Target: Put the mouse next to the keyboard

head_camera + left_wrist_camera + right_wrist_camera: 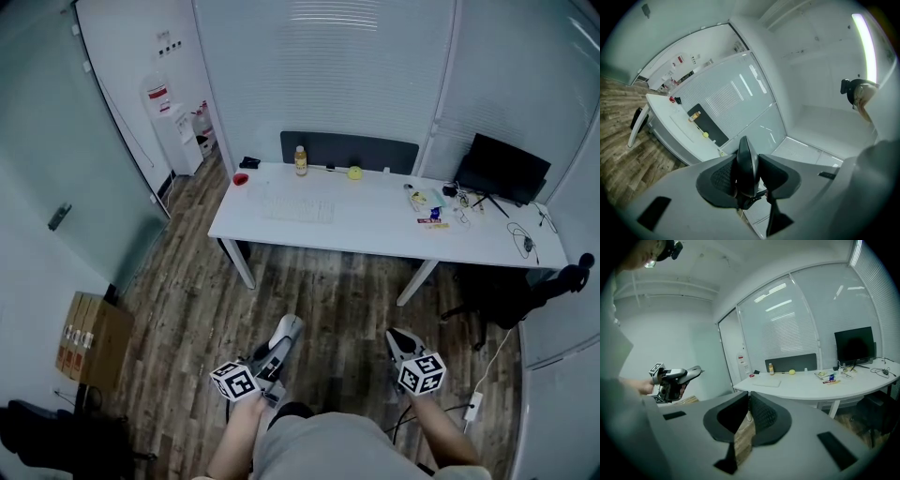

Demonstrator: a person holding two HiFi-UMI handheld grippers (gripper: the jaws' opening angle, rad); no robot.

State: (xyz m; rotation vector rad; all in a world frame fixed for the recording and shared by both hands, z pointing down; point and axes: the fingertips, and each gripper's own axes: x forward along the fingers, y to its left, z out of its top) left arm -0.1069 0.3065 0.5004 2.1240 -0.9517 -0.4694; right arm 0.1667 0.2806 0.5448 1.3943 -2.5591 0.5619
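Observation:
My left gripper (284, 339) is shut on the mouse (291, 326), a pale grey one held on edge between the pads. In the left gripper view the mouse (746, 166) shows as a dark thin shape pointing toward the white table (670, 119). The white keyboard (298, 211) lies on the table's left half, well ahead of both grippers; it also shows in the right gripper view, keyboard (767, 383). My right gripper (399, 340) hangs over the wood floor with its jaws together and nothing between them.
The white table (375, 239) carries a bottle (300, 160), a yellow ball (354, 172), a red item (241, 178), small clutter (431, 211) and a black monitor (506, 169). A black chair (525, 291) stands at the right, cardboard boxes (89, 337) at the left.

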